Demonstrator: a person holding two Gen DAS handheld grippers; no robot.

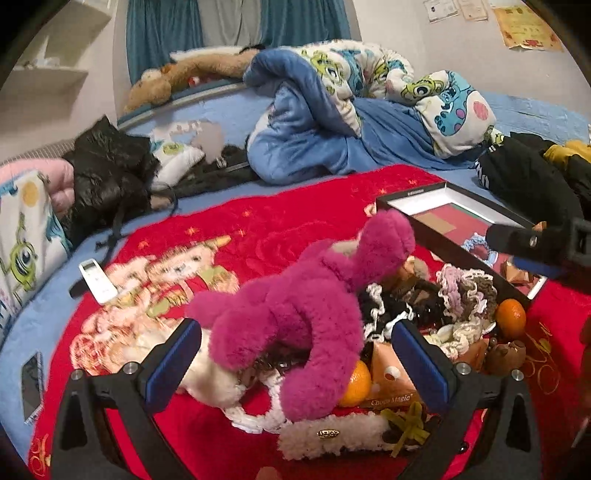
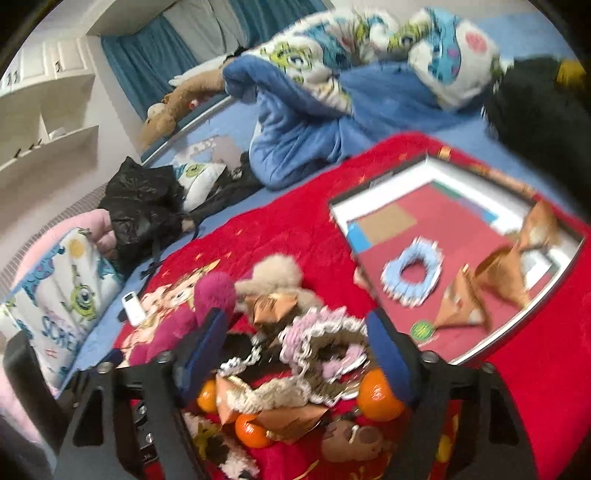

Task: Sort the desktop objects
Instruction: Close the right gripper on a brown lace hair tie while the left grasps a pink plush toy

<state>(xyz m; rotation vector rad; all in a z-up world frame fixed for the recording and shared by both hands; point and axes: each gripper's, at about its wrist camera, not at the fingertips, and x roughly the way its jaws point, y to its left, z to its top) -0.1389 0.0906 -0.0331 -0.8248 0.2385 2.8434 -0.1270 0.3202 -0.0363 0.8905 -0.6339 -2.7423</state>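
Red quilted cloth covers the near part of the bed, and the clutter sits heaped on it. The left gripper stands with its jaws apart around a magenta plush toy, pads clear of the fur. The right gripper hangs with jaws apart above a pile of frilly scrunchies and oranges, nothing pinched. Just past the pile lies a shallow black box holding a blue scrunchie and orange wrappers. A white remote rests at the cloth's left edge. Further off, a blue blanket is bunched on the sheet, with teal curtains at the far wall.
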